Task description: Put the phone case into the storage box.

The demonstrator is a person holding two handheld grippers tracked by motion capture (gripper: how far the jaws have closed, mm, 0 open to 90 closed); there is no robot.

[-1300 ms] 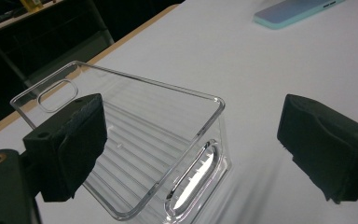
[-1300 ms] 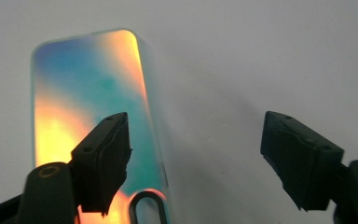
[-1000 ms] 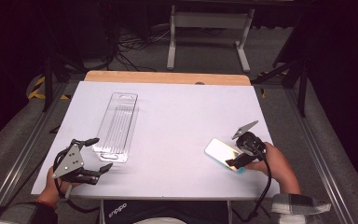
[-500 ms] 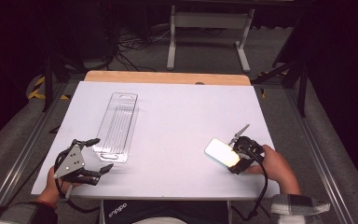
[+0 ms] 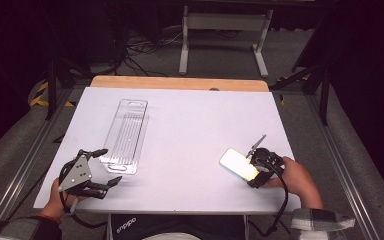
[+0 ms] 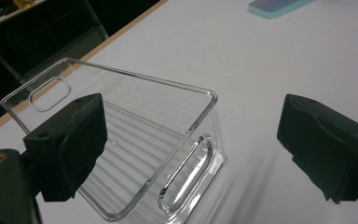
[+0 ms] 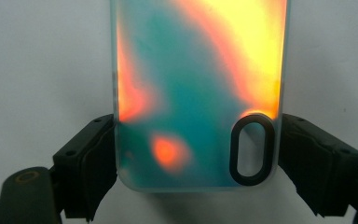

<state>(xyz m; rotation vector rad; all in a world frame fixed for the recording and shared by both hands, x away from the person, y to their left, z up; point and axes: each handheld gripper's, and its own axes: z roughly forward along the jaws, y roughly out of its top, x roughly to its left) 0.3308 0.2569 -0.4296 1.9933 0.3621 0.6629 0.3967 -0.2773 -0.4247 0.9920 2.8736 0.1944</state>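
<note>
No legible text anywhere

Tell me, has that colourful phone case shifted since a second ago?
Yes. The phone case has slid slightly toward the table's near edge, between the right hand-held gripper jaws.

Your phone case: translucent, swirled teal, orange and yellow, black ring round the camera cutout. Clear plastic tray: colourless, ribbed lines along its floor. Worktop: white sheet, light wood strip on the far edge. Jaws black on both grippers; your sleeves are grey-white plaid.
</note>
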